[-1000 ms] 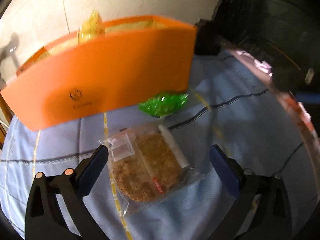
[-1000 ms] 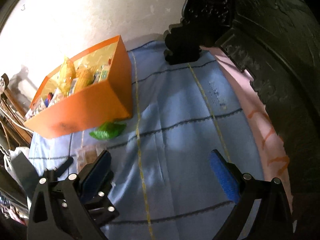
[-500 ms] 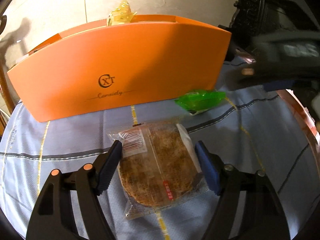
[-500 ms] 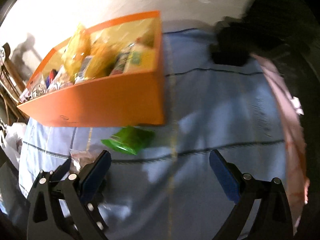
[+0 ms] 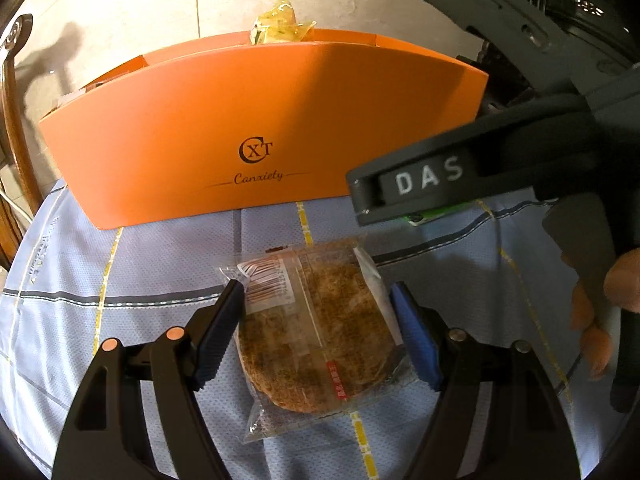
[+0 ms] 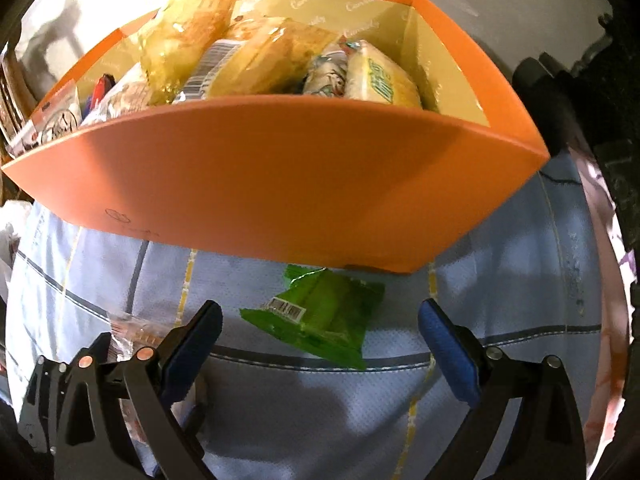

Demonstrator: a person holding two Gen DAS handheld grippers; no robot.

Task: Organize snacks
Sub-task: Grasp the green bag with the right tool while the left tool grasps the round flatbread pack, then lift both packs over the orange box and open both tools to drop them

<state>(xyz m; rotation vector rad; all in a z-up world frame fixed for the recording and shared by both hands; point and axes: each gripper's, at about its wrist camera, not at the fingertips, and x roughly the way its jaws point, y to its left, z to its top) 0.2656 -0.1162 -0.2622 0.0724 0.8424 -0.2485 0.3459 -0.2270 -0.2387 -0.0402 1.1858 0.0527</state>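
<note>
Currently the left gripper [image 5: 316,320] has closed in on the clear-wrapped brown biscuit [image 5: 316,340], pads against both sides of the pack, which lies flat on the blue checked cloth [image 5: 140,264] in front of the orange box [image 5: 260,128]; the right gripper [image 6: 320,344] hangs wide open and empty above the green snack packet [image 6: 320,316], just beside the box's front wall; box already holds several packets.

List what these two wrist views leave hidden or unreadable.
- Green packet, left wrist view: mostly behind the right gripper's body.
- Orange box contents, left wrist view: behind its front wall.
- Cookie packet, right wrist view: only a corner past the right gripper's finger.
- Red label text on the cookie packet: too small.
</note>
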